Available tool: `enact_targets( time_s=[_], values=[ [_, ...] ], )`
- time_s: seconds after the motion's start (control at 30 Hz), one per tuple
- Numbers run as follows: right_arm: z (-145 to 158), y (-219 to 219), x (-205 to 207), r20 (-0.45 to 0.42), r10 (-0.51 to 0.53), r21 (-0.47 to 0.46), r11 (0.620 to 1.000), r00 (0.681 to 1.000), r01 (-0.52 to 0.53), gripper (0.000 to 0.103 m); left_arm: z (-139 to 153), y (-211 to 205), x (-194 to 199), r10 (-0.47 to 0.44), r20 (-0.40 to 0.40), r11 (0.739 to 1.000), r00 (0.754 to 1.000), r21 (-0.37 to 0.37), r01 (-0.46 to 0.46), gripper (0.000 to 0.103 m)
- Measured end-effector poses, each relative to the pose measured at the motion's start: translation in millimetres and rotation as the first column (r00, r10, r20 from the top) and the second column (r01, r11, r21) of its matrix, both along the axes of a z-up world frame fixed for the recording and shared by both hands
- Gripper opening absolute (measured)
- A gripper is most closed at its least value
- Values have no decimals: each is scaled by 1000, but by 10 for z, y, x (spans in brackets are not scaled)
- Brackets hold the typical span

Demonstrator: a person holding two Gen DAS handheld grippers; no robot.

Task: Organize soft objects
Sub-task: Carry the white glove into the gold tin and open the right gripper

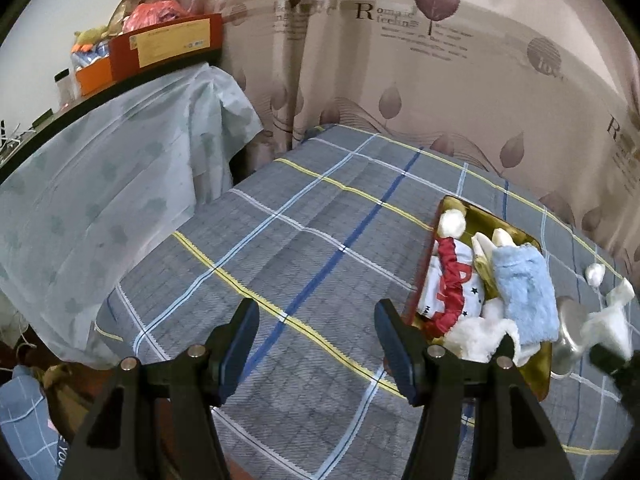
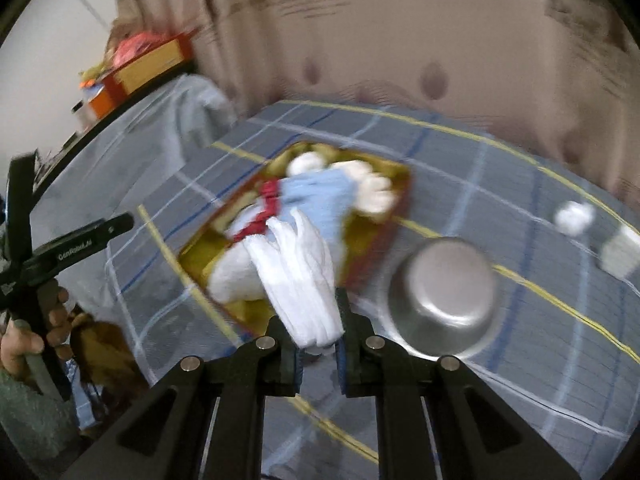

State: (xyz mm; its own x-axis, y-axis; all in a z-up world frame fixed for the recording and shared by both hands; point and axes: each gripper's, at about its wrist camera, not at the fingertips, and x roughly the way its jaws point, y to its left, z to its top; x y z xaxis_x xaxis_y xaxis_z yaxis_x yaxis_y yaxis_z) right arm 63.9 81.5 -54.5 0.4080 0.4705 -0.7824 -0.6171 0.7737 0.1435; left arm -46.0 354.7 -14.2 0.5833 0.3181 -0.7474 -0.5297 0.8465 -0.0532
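At the lower left of the left-wrist view, the left gripper hangs over the plaid bedcover with its fingers spread wide and nothing between them; it has no part in this step and is best kept clear of the tray. To its right the gold tray already holds a red-trimmed cloth, a pale blue towel and fluffy white pieces.

In the blurred right-wrist view, the tray sits at centre, and low at centre the right gripper is clamped on a white cloth, whose free end fans up over the tray's near side. The step appears to be delivery: carry the bundle over the pile, lower it until it rests, then release. To the right, an upturned steel bowl lies just beside the tray; a wide swing could knock it. Two white items remain on the bedcover at far right.
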Motion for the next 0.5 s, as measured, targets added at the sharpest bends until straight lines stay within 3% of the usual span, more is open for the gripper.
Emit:
enact_targets(
  time_s=[0.37, 0.5],
  values=[
    [-416, 642, 172, -69, 31, -65, 997, 997, -36, 12, -57, 65, 17, 3, -9, 999, 1000, -34, -3, 62],
    [-479, 749, 294, -26, -6, -113, 994, 1000, 3, 12, -76, 86, 16, 12, -16, 999, 1000, -46, -13, 62]
  ],
)
